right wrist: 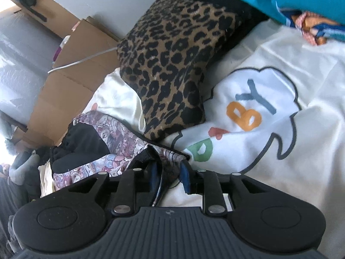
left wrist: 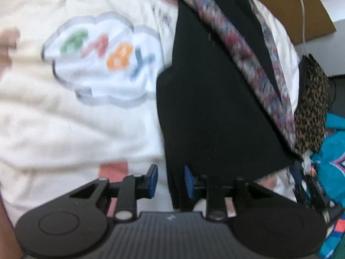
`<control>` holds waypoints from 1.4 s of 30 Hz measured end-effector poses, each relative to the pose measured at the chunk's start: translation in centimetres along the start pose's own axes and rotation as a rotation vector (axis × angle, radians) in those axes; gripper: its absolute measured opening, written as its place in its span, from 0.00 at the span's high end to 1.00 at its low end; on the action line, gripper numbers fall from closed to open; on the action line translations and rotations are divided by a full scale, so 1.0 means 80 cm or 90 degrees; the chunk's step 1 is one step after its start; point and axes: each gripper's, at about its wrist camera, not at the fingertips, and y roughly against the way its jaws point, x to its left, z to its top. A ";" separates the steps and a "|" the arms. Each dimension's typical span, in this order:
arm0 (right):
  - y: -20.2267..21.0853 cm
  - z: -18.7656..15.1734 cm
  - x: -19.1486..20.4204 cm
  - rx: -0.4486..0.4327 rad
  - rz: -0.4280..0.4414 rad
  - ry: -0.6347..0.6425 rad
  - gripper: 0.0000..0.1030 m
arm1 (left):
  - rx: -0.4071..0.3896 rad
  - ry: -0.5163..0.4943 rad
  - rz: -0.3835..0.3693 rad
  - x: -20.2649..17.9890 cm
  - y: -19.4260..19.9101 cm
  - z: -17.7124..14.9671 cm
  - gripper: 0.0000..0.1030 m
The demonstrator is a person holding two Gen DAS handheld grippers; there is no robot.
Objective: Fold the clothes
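Note:
A black garment [left wrist: 215, 99] with a floral-patterned lining [left wrist: 248, 60] hangs stretched over a cream blanket with a "BABY" cloud print [left wrist: 103, 60]. My left gripper [left wrist: 171, 181] is shut on the black garment's lower edge. In the right wrist view, my right gripper [right wrist: 170, 177] is shut on the garment's floral and black edge [right wrist: 120, 138], bunched just above the blanket [right wrist: 269, 112].
A folded leopard-print cloth [right wrist: 172, 64] lies on the blanket and also shows in the left wrist view [left wrist: 312, 103]. Teal and multicoloured clothes [left wrist: 332, 151] are piled at the right. Cardboard boxes [right wrist: 71, 71] and a white cable [right wrist: 82, 61] stand beyond the blanket's edge.

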 end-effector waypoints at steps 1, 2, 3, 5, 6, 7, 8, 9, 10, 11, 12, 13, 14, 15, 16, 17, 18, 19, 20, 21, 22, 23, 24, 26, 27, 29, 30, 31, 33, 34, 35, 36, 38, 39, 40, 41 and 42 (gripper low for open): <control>0.004 0.001 0.001 -0.001 0.002 0.005 0.72 | -0.010 0.001 -0.002 -0.002 0.002 0.009 0.72; 0.007 0.001 0.002 -0.004 0.005 0.012 0.72 | -0.019 0.003 -0.003 -0.005 0.004 0.018 0.69; 0.011 0.002 0.005 -0.010 0.006 0.023 0.71 | -0.029 0.004 -0.005 -0.007 0.005 0.027 0.68; 0.017 0.004 0.011 -0.029 -0.006 0.043 0.66 | -0.049 0.007 -0.008 -0.012 0.009 0.045 0.68; 0.019 0.006 0.013 -0.031 -0.010 0.050 0.66 | -0.058 0.008 -0.009 -0.014 0.011 0.054 0.68; 0.021 0.007 0.014 -0.033 -0.013 0.055 0.66 | -0.068 0.009 -0.011 -0.017 0.013 0.062 0.68; 0.023 0.010 0.013 -0.036 -0.013 0.055 0.66 | -0.078 0.011 -0.012 -0.019 0.014 0.071 0.68; 0.024 0.012 0.013 -0.038 -0.011 0.053 0.66 | -0.087 0.012 -0.014 -0.022 0.016 0.080 0.68; 0.026 0.013 0.014 -0.042 -0.010 0.053 0.66 | -0.097 0.013 -0.015 -0.024 0.018 0.089 0.68; 0.028 0.015 0.015 -0.045 -0.009 0.055 0.66 | -0.107 0.014 -0.017 -0.026 0.020 0.098 0.68; 0.029 0.016 0.018 -0.048 -0.008 0.059 0.66 | -0.116 0.017 -0.017 -0.027 0.017 0.107 0.68; 0.031 0.016 0.020 -0.051 -0.006 0.064 0.66 | -0.125 0.017 -0.017 -0.028 0.014 0.115 0.68; 0.032 0.018 0.024 -0.054 -0.004 0.068 0.66 | -0.135 0.013 -0.018 -0.028 0.011 0.122 0.68; 0.033 0.019 0.027 -0.055 0.002 0.069 0.66 | -0.143 0.010 -0.021 -0.026 0.008 0.130 0.68; 0.034 0.020 0.030 -0.055 0.008 0.066 0.66 | -0.151 0.007 -0.023 -0.023 0.005 0.138 0.68; 0.034 0.021 0.032 -0.055 0.015 0.063 0.66 | -0.155 0.007 -0.025 -0.023 0.001 0.145 0.68; 0.033 0.022 0.035 -0.055 0.021 0.063 0.66 | -0.159 0.007 -0.027 -0.022 -0.004 0.151 0.69; 0.032 0.022 0.039 -0.052 0.025 0.068 0.66 | -0.162 0.007 -0.029 -0.021 -0.008 0.158 0.69; 0.030 0.021 0.043 -0.050 0.026 0.075 0.66 | -0.166 0.007 -0.031 -0.020 -0.013 0.165 0.69; 0.028 0.021 0.047 -0.047 0.026 0.083 0.66 | -0.171 0.006 -0.034 -0.020 -0.016 0.170 0.69; 0.027 0.020 0.051 -0.045 0.027 0.088 0.66 | -0.175 0.005 -0.037 -0.019 -0.018 0.175 0.69; 0.026 0.019 0.053 -0.044 0.031 0.089 0.66 | -0.178 0.007 -0.038 -0.018 -0.021 0.178 0.68; 0.025 0.018 0.055 -0.043 0.035 0.089 0.66 | -0.182 0.008 -0.039 -0.018 -0.023 0.182 0.68; 0.024 0.016 0.059 -0.038 0.043 0.091 0.66 | -0.189 0.011 -0.040 -0.016 -0.029 0.189 0.67; 0.022 0.015 0.063 -0.031 0.045 0.099 0.66 | -0.192 0.012 -0.041 -0.015 -0.032 0.193 0.67; 0.018 0.013 0.070 -0.017 0.048 0.113 0.66 | -0.206 0.012 -0.057 -0.015 -0.034 0.199 0.64; 0.016 0.012 0.073 -0.013 0.048 0.118 0.66 | -0.210 0.015 -0.066 -0.014 -0.036 0.203 0.63; 0.014 0.011 0.075 -0.009 0.048 0.123 0.66 | -0.215 0.019 -0.076 -0.013 -0.037 0.207 0.63; 0.009 0.009 0.079 -0.001 0.046 0.129 0.66 | -0.223 0.021 -0.091 -0.011 -0.041 0.215 0.63; 0.007 0.009 0.081 0.004 0.045 0.132 0.66 | -0.227 0.020 -0.098 -0.010 -0.042 0.219 0.62; 0.006 0.008 0.083 0.008 0.043 0.138 0.66 | -0.230 0.018 -0.105 -0.009 -0.044 0.223 0.60; 0.005 0.007 0.085 0.013 0.040 0.143 0.66 | -0.234 0.017 -0.111 -0.008 -0.046 0.226 0.58; 0.003 0.005 0.089 0.023 0.035 0.153 0.66 | -0.241 0.015 -0.125 -0.005 -0.049 0.234 0.54; 0.002 0.004 0.091 0.028 0.033 0.159 0.66 | -0.246 0.015 -0.128 -0.002 -0.051 0.237 0.53; 0.001 0.003 0.093 0.033 0.029 0.165 0.66 | -0.250 0.018 -0.132 0.003 -0.052 0.240 0.51; 0.000 0.002 0.094 0.038 0.025 0.170 0.66 | -0.253 0.023 -0.135 0.008 -0.055 0.242 0.50; -0.001 0.001 0.094 0.042 0.022 0.174 0.66 | -0.257 0.027 -0.137 0.014 -0.057 0.245 0.50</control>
